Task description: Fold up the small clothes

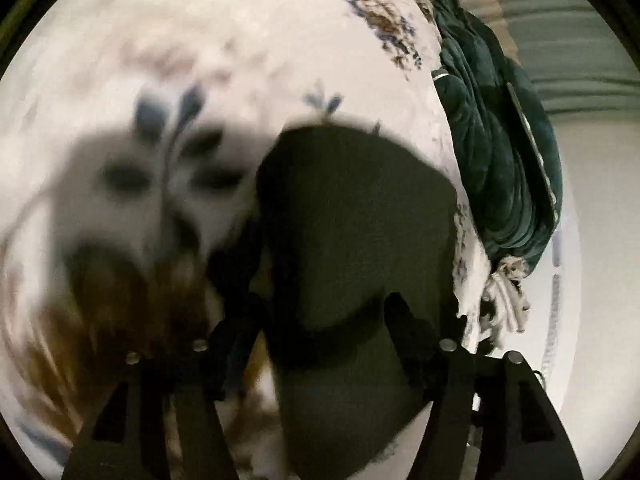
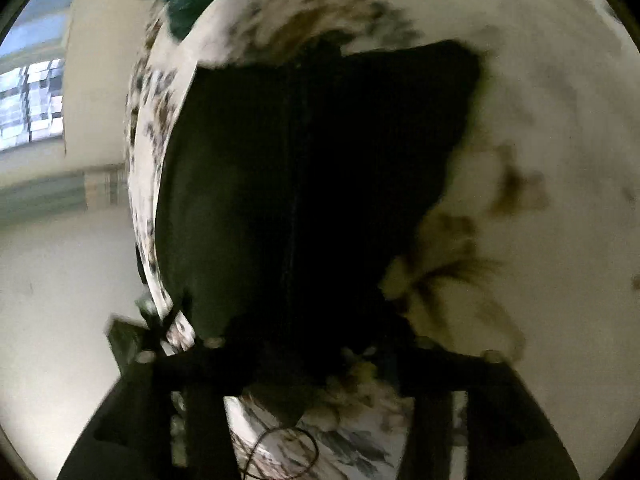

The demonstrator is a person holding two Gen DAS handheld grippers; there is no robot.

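Left wrist – dark smooth garment (image 1: 352,216) on floral sheet (image 1: 240,40).

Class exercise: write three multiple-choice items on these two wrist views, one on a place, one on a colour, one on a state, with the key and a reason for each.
1. Where does the dark garment lie?
A. on the floral bedspread
B. on a bare floor
C. in a basket

2. What colour is the bunched quilted blanket at the bed's edge?
A. red
B. dark green
C. yellow

3. How does the floral print look in the left wrist view?
A. sharp
B. blurred
C. hidden entirely

Key: 1 A, printed fabric surrounds the garment; 2 B, its folds are deep green; 3 B, the leaves are smeared.
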